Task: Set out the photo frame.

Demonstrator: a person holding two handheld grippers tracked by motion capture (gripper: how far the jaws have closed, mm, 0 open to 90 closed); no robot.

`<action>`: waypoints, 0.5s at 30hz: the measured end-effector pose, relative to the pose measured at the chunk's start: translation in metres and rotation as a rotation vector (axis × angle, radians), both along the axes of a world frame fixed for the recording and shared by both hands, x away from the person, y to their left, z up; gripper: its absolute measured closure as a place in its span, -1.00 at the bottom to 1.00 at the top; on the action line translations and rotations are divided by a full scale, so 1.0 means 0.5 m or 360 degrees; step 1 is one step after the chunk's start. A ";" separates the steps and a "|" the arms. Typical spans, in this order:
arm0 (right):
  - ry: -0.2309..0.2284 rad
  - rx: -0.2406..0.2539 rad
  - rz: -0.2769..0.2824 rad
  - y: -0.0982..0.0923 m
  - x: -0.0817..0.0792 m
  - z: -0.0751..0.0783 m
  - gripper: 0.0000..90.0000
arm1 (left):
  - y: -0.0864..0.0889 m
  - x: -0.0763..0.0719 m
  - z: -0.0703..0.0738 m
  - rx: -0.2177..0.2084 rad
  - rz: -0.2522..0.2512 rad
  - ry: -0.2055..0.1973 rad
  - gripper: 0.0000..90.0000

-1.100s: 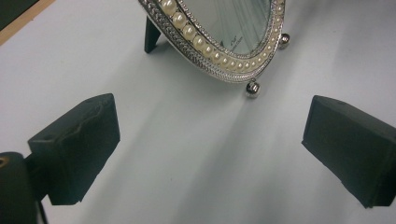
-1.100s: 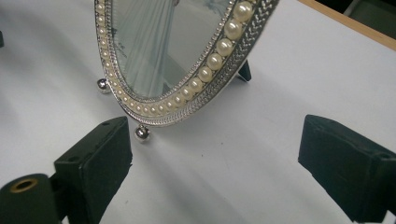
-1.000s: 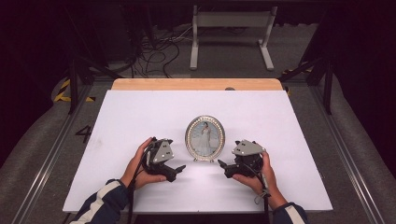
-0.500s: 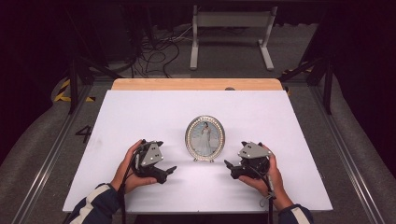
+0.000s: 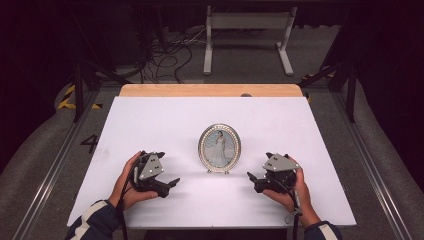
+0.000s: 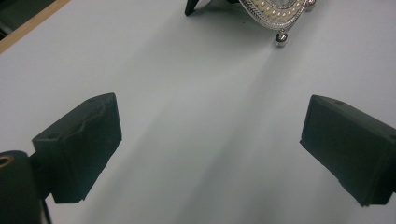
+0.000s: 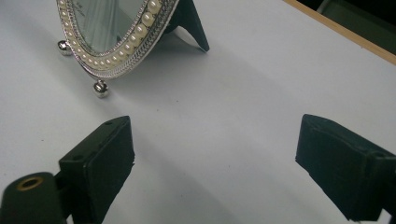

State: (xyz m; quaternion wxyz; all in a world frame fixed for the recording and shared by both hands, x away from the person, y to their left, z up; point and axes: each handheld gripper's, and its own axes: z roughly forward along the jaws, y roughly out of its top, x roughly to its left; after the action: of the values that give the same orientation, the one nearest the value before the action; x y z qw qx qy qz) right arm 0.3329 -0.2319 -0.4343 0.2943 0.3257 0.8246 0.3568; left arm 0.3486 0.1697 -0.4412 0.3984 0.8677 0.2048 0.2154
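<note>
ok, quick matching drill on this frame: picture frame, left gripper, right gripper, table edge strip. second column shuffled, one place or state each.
Column one:
1. oval picture frame
2. left gripper
3. right gripper
4. wooden strip

Column two:
A. along the far edge of the white table
B. open, left of the frame, apart from it
C. standing upright on small ball feet, mid-table
D. open, right of the frame, apart from it

Pairs: 1-C, 2-B, 3-D, 4-A
</note>
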 end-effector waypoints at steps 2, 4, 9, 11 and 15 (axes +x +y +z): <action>-0.0001 -0.0001 -0.0009 -0.006 -0.002 0.000 -0.75 | 0.008 -0.002 -0.001 -0.0007 0.0004 0.0003 -0.88; -0.0004 0.0003 -0.0020 -0.011 -0.003 0.000 -0.75 | 0.013 -0.003 -0.002 -0.0010 0.0007 0.0005 -0.88; -0.0012 0.0007 -0.0042 -0.025 -0.006 0.001 -0.75 | 0.031 -0.005 -0.004 -0.0013 0.0035 0.0000 -0.87; -0.0013 0.0010 -0.0050 -0.030 -0.008 0.001 -0.75 | 0.038 -0.006 -0.006 -0.0005 0.0052 -0.0002 -0.87; -0.0014 0.0007 -0.0067 -0.040 -0.011 -0.001 -0.75 | 0.053 -0.007 -0.007 -0.0008 0.0068 0.0004 -0.87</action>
State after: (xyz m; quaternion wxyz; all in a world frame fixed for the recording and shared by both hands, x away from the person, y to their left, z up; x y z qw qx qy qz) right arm 0.3273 -0.2521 -0.4347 0.3046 0.3420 0.8155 0.3538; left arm 0.3450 0.1961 -0.4449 0.3955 0.8625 0.2243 0.2224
